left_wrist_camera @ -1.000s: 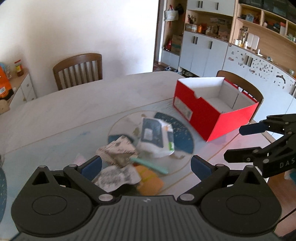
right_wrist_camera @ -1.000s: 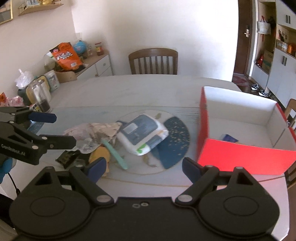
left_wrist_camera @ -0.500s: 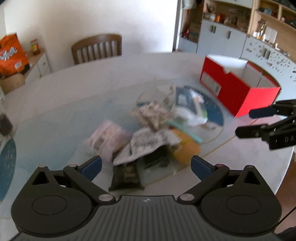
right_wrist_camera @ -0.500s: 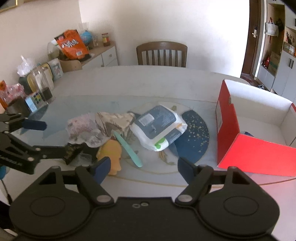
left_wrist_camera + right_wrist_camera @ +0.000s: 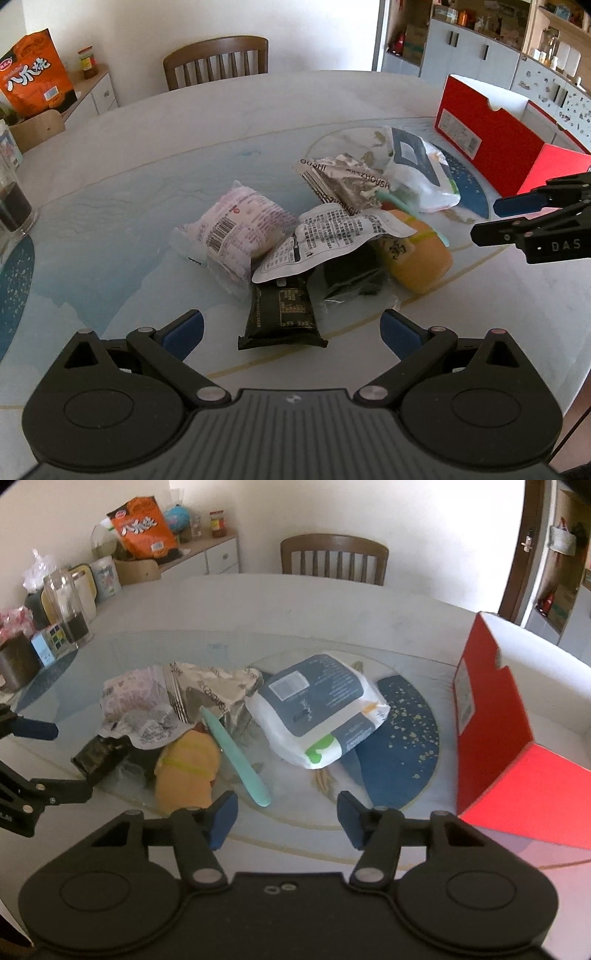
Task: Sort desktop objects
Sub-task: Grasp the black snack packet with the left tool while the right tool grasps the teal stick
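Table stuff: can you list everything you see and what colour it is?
black snack packet: 1, black, nearest left gripper
pink packet: 1, pink-white, pile's left
printed wrapper: 1, white, atop pile
foil wrapper: 1, silver, behind
yellow toy: 1, yellow-orange, front
teal stick: 1, beside toy
wipes pack: 1, white-navy, middle
red box: 1, open, right
table: 1, pale
chair: 1, brown, behind
left gripper: fingers open
right gripper: fingers open

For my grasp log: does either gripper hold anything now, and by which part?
Nothing is held: left gripper and right gripper both have open, empty jaws.
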### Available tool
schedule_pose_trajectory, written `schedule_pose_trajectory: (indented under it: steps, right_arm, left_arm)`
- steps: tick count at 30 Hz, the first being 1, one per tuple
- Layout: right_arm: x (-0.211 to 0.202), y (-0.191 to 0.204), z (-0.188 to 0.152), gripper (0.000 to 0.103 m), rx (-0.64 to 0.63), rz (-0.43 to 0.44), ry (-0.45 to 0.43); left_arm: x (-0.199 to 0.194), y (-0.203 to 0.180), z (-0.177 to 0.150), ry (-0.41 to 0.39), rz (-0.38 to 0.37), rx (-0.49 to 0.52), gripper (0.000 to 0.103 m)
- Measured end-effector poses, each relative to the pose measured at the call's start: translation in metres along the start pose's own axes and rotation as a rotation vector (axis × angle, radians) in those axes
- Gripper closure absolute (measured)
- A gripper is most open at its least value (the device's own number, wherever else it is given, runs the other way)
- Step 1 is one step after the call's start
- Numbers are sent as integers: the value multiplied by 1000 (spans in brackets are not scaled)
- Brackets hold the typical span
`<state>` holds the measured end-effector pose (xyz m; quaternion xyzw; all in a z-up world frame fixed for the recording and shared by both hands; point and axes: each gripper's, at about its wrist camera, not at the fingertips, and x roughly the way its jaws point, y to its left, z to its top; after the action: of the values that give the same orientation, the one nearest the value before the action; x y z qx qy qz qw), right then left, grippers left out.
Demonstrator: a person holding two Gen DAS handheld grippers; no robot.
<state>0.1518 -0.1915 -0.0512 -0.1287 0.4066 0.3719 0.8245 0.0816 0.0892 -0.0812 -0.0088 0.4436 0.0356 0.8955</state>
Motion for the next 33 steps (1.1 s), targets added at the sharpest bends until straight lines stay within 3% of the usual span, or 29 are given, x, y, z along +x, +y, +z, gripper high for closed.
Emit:
schedule_pose_trajectory:
  steps: [8,23,30,33]
  right_arm:
    - [23,9,5,52,-60,34,34]
    - [48,28,18,70,-137,58,46]
    - [51,30,19,83,-132,75,51]
    - [51,30,19,83,-130,77,52]
  left_arm:
    - [15,2,-2,18,14,-28,1]
    - [31,4,-3,15,9,-47,9]
    - [32,5,-1,5,14,-52,26]
    - [33,7,-1,8,6,-62,36]
